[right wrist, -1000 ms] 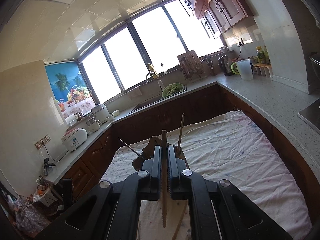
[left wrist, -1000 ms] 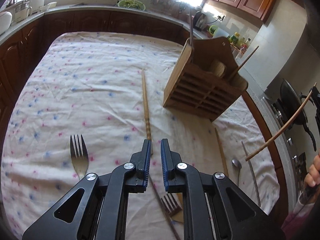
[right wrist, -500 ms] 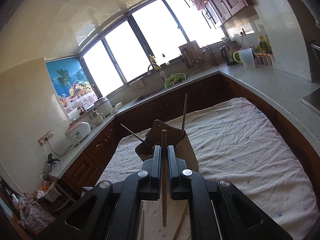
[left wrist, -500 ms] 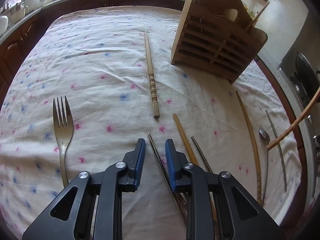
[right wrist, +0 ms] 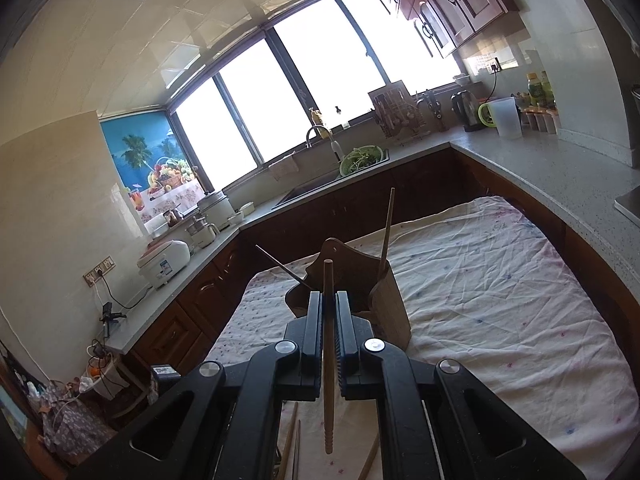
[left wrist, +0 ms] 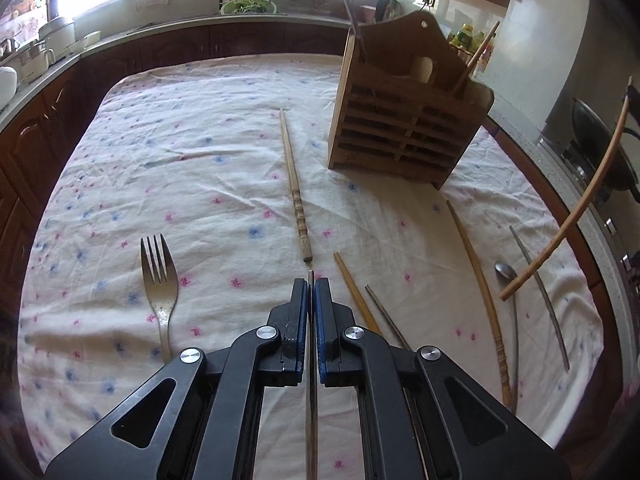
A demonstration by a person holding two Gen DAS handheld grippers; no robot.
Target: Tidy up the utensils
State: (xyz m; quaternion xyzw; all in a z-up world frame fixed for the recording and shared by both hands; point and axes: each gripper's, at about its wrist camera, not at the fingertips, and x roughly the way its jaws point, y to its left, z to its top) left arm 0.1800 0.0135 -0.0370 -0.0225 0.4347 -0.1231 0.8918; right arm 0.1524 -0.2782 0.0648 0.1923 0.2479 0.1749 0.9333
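My left gripper [left wrist: 311, 282] hangs low over the flowered tablecloth [left wrist: 200, 168], its jaws closing tight on a thin metal chopstick [left wrist: 311, 400] that runs back between the pads. My right gripper [right wrist: 329, 295] is shut on a wooden chopstick [right wrist: 328, 380], held in the air just short of the wooden utensil holder [right wrist: 394, 312]. That held stick [left wrist: 580, 208] also shows at the right of the left wrist view. The slatted holder [left wrist: 400, 128] stands at the cloth's far right, with a metal chopstick [right wrist: 280, 266] and a wooden one [right wrist: 387, 228] poking out of it.
On the cloth lie a fork [left wrist: 160, 280], a turned wooden chopstick [left wrist: 294, 184], a wooden and a metal stick [left wrist: 356, 292] beside my left gripper, a long wooden chopstick [left wrist: 480, 280], a spoon [left wrist: 506, 270] and another metal chopstick [left wrist: 540, 292]. A stove with a pan [left wrist: 600, 152] borders the right edge.
My left gripper drew back along the cloth and its jaws closed on the thin metal chopstick. The right gripper kept its wooden chopstick and edged a little nearer the holder.
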